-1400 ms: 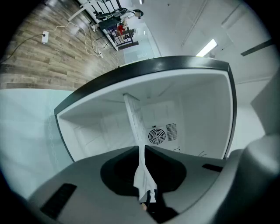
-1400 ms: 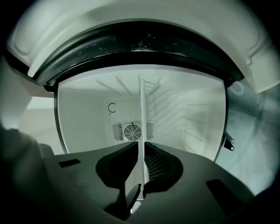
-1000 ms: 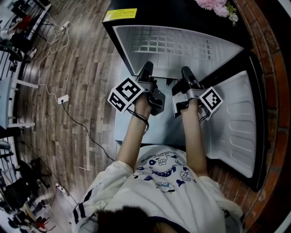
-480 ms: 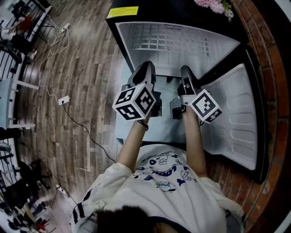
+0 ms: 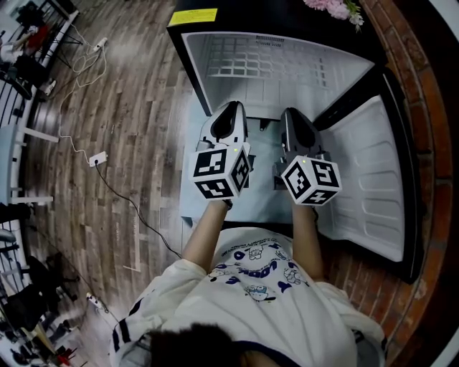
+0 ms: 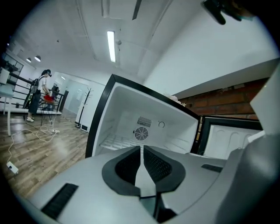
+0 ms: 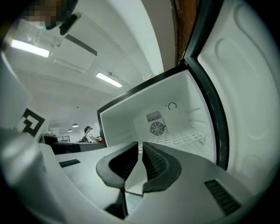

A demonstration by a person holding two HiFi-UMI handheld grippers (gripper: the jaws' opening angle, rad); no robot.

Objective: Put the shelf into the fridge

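Note:
The shelf (image 5: 262, 195) is a pale, flat panel held in front of the open fridge (image 5: 272, 79), running under both grippers. My left gripper (image 5: 229, 111) is shut on it, with the panel showing as a thin pale wedge (image 6: 142, 175) between the dark pads. To its right, my right gripper (image 5: 291, 115) is also shut on the shelf (image 7: 134, 179). Both grippers (image 6: 141, 148) (image 7: 140, 146) point into the white fridge cavity, whose back wall has a round fan grille (image 6: 140, 133) (image 7: 156, 127).
A white wire rack (image 5: 265, 61) lies inside the fridge. The fridge door (image 5: 369, 183) stands open at the right, against a brick wall (image 5: 430, 86). Wooden floor with cables and a power strip (image 5: 97, 158) lies to the left. Pink flowers (image 5: 333, 7) sit on the fridge top.
Both grippers have tipped up, so their marker cubes now face the head camera and sit closer together. The shelf stays pinched in both, aimed at the fridge opening.

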